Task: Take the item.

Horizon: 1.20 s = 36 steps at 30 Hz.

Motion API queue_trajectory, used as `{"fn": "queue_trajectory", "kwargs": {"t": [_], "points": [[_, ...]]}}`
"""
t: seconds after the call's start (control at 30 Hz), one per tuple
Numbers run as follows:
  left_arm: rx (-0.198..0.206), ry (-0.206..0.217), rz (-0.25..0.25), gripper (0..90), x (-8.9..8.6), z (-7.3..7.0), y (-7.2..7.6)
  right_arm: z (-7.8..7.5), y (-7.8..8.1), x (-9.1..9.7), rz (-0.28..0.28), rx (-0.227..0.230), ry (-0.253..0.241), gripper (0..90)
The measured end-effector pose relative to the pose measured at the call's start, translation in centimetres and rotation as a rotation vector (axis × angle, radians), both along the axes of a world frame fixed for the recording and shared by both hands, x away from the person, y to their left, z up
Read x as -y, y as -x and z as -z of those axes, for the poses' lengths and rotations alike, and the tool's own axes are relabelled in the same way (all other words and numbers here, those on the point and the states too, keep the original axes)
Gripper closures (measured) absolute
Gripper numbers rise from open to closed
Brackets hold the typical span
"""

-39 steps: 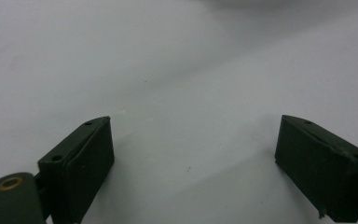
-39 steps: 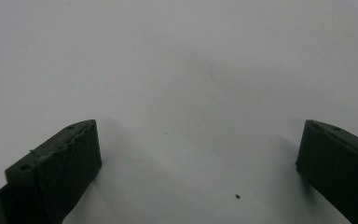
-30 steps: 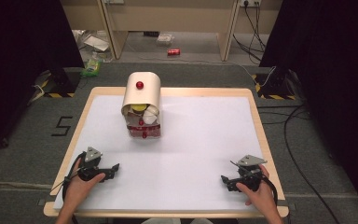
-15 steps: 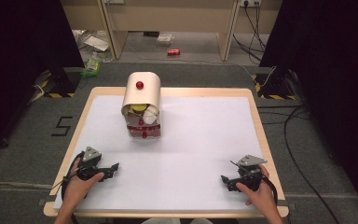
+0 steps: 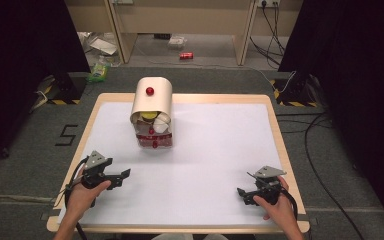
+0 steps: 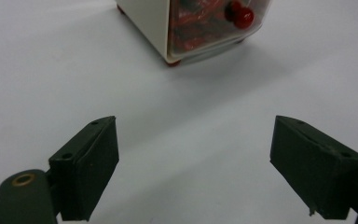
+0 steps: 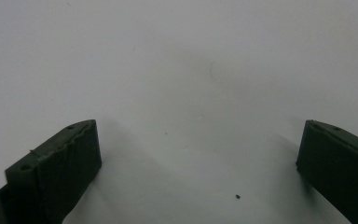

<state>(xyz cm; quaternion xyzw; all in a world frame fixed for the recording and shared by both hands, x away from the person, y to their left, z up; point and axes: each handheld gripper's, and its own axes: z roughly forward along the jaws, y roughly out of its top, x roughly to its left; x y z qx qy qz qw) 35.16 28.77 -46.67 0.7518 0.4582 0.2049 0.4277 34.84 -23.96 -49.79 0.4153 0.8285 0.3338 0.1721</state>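
A cream box [image 5: 152, 102] with a rounded lid and a red knob [image 5: 150, 91] stands on the far left part of the white table top [image 5: 220, 145]. Its clear front part [image 5: 155, 137], also with a red knob, holds red items, and pale and yellow things show under the lid. In the left gripper view the box's lower corner [image 6: 154, 23] lies ahead. My left gripper [image 5: 125, 174] [image 6: 193, 140] is open; its jaws have just closed a little with nothing between them. My right gripper [image 5: 240, 192] [image 7: 198, 149] rests open at the near right over bare table.
The table has a wooden rim [image 5: 280, 135]. Behind it the floor holds a red can [image 5: 186, 55], packets and cables. Black curtains hang on both sides.
The left hand has lifted its gripper a little off the table. The right gripper has not moved.
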Motion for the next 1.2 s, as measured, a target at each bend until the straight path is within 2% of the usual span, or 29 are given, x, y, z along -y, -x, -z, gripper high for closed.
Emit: {"fn": "queue_trajectory", "kwargs": {"t": [0.2, 0.4, 0.47, 0.57, 0.97, 1.2], "points": [[0.049, 0.005, 0.015, 15.2, 0.7, -2.0, -0.5, 0.0, 0.0, 0.0, 0.0, 0.0, 0.0, 0.2], [0.082, -0.01, 0.045, 15.2, 1.6, -3.7, -1.4, 0.0, 0.0, 0.0, 0.0, -0.001, 0.0, 0.2], [0.079, 0.014, 0.061, 15.2, 1.9, -4.1, -1.7, 0.0, 0.0, 0.0, 0.0, -0.001, 0.0, 0.2], [0.088, 0.016, 0.076, 15.3, 2.3, -4.6, -2.0, 0.0, 0.0, 0.0, -0.001, 0.0, 0.001, 0.2], [0.136, -0.024, 0.133, 15.5, 4.7, -7.4, -3.5, 0.0, 0.0, 0.0, -0.001, -0.001, 0.0, 0.2], [0.149, -0.038, 0.147, 15.8, 5.3, -8.2, -4.2, 0.0, 0.0, 0.0, -0.001, -0.001, 0.0, 0.2]]}}
